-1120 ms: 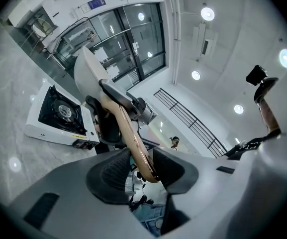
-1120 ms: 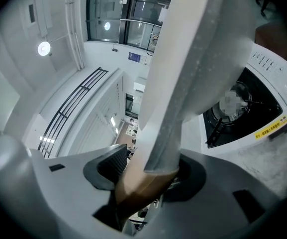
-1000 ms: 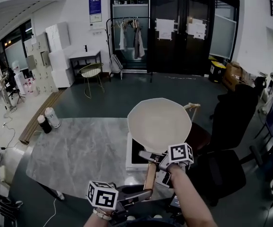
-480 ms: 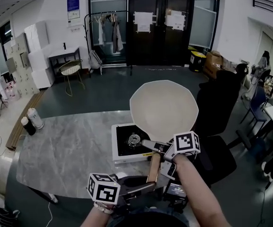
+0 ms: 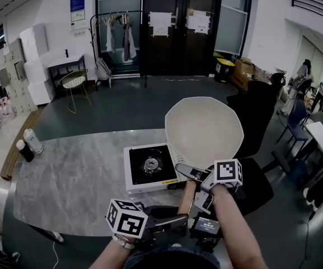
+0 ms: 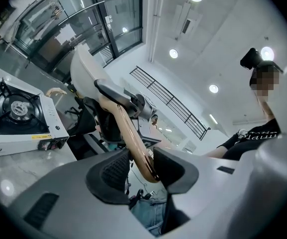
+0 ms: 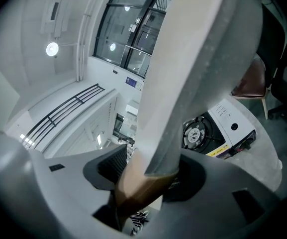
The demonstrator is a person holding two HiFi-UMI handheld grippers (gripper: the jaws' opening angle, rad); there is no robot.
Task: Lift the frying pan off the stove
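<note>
The frying pan (image 5: 204, 130) hangs in the air just right of the portable gas stove (image 5: 147, 167), clear of its burner, its pale inside seemingly bare. My right gripper (image 5: 193, 176) pinches the wooden handle (image 5: 187, 197) near the bowl. My left gripper (image 5: 179, 220) pinches its tail end.

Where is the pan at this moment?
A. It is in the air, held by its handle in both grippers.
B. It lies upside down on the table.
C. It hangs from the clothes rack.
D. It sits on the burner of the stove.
A: the left gripper and the right gripper are both shut on the handle, and the pan is off the stove, whose burner shows bare.
</note>
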